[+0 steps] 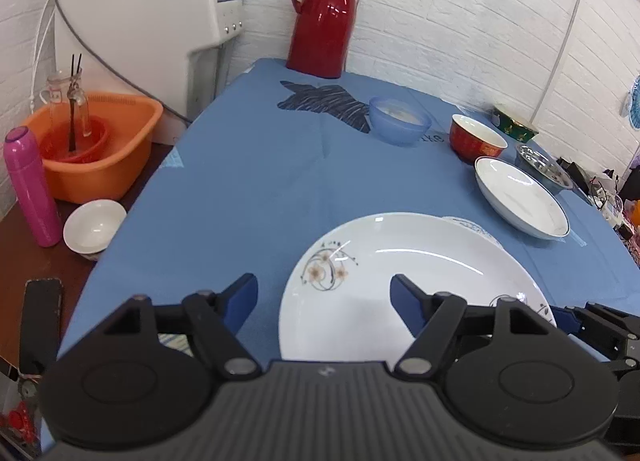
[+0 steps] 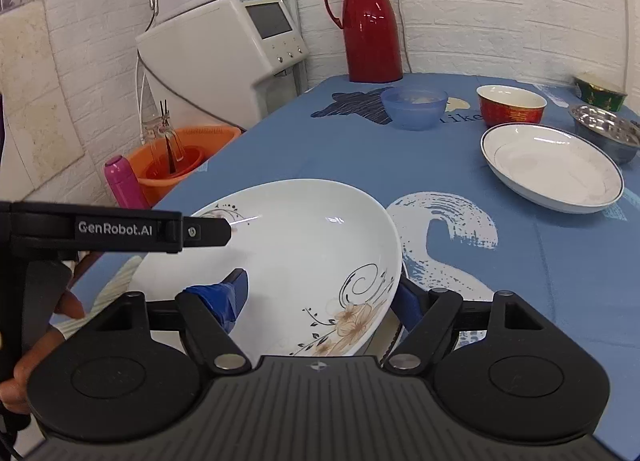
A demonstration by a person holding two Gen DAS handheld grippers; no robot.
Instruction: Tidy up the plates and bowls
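A white plate with flower prints [image 1: 400, 281] [image 2: 304, 261] lies at the near edge of the blue tablecloth [image 1: 260, 189]. My left gripper [image 1: 324, 301] is open, its right finger over the plate and its left finger outside the left rim. My right gripper [image 2: 320, 297] is open around the plate's right rim, with the taped finger above the plate and the other below the rim, which looks tilted up. The left gripper [image 2: 208, 231] shows from the side in the right wrist view. Farther right sit a blue-rimmed white plate [image 1: 520, 197] [image 2: 552, 169] and a red bowl [image 1: 476, 139] [image 2: 512, 105].
A translucent blue bowl [image 1: 400, 121], a steel bowl [image 1: 544, 167] and a green bowl [image 1: 514, 123] stand toward the back right. A red jug [image 1: 324, 17] is at the wall. Left of the table are an orange basin [image 1: 100, 141], a pink bottle [image 1: 30, 185] and a small white bowl [image 1: 94, 227].
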